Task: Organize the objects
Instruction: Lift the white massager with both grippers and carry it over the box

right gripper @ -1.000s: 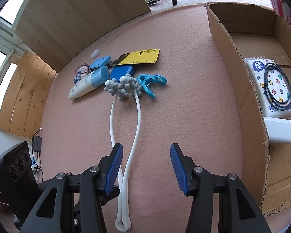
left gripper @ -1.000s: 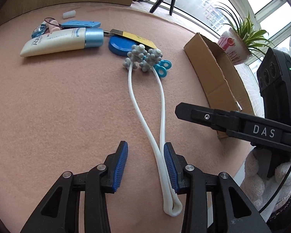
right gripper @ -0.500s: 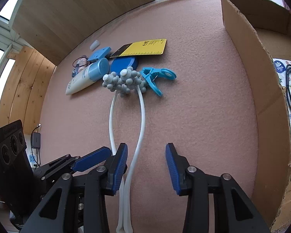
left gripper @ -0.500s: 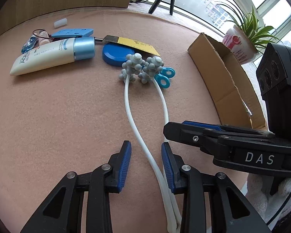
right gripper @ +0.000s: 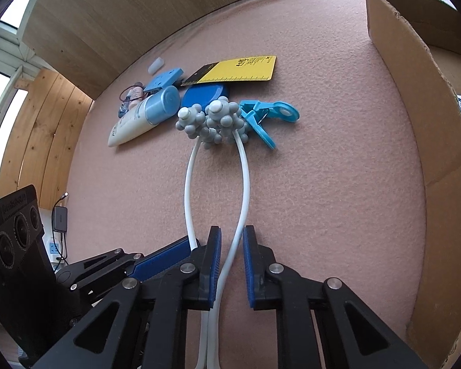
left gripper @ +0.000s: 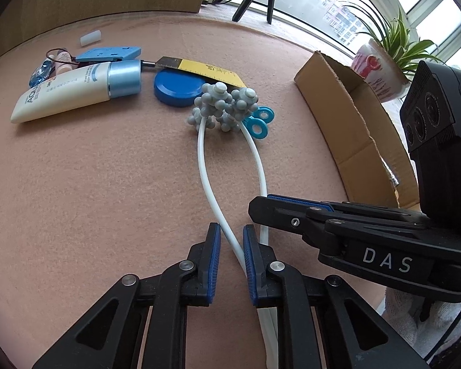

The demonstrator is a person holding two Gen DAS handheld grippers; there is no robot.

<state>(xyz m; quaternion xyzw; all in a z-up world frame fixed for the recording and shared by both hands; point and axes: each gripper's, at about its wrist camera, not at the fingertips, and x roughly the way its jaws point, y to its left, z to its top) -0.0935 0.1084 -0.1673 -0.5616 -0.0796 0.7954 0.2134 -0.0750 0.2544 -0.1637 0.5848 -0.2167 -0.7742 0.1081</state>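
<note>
1. The left gripper [left gripper: 231, 247] sat low in the centre of its own view with its jaws narrowed around one white arm of the neck massager [left gripper: 227, 166]; a thin gap showed beside the arm on the left pad, so a firm pinch could not be confirmed.
2. The right gripper [right gripper: 231, 247] was likewise narrowed around the massager's other white arm [right gripper: 244, 184] at lower centre of the right wrist view, with the arm close to the left pad and a gap on the right.
3. The massager lay on the pink felt bench [left gripper: 92, 184], its two arms running up the frame to grey knobbed balls [left gripper: 224, 107] at mid-frame, and joining below the grippers near the bottom edge.
4. Behind the balls, touching or nearly so, lay a blue clip [right gripper: 269, 115], a round blue lid [left gripper: 176, 87] and a yellow ruler card [right gripper: 239, 70].
5. A cream tube [left gripper: 73, 90] with a pale blue cap lay at upper left of the left wrist view, beside a flat blue plastic piece [left gripper: 109, 53].
6. A cardboard box [right gripper: 415, 107] stood open along the right side of the right wrist view.
7. A potted plant [left gripper: 381, 64] stood at upper right of the left wrist view, beyond the box.
</note>
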